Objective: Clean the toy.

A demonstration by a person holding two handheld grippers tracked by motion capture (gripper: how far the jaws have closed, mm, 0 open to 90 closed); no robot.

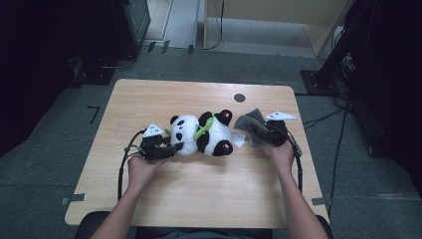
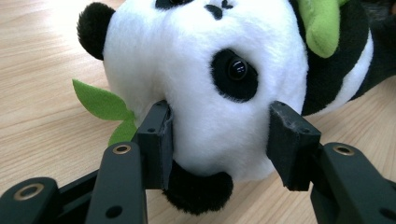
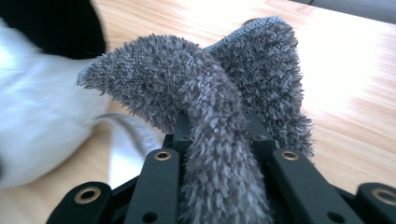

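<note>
Where the plush panda [image 1: 203, 133] lies on its side near the middle of the wooden table [image 1: 199, 199], its long axis runs left to right, the head at the left and the black feet with pink soles at the right. A green strap crosses its body, and a green leaf [image 2: 100, 102] pokes out beside the head on the tabletop. The head sits between the 2 jaws of the left gripper [image 1: 160, 148], which comes in from the left side of the toy; in the left gripper view [image 2: 219, 140] the left pad lies against the white fur, while the right pad stands just off the cheek with a sliver of gap, so the jaws are parted around the head and not squeezing it. A black ear hangs below, between the jaws.

Just right of the panda's feet, the right gripper [image 1: 266, 132] is clamped on a grey fluffy cloth [image 1: 251, 124]. In the right gripper view [image 3: 212, 140] the cloth [image 3: 205, 93] bunches up out of the closed jaws, its folds standing above the table, with the panda's blurred white and black body at the left. A small white tag [image 1: 239, 140] lies between cloth and toy.
</note>
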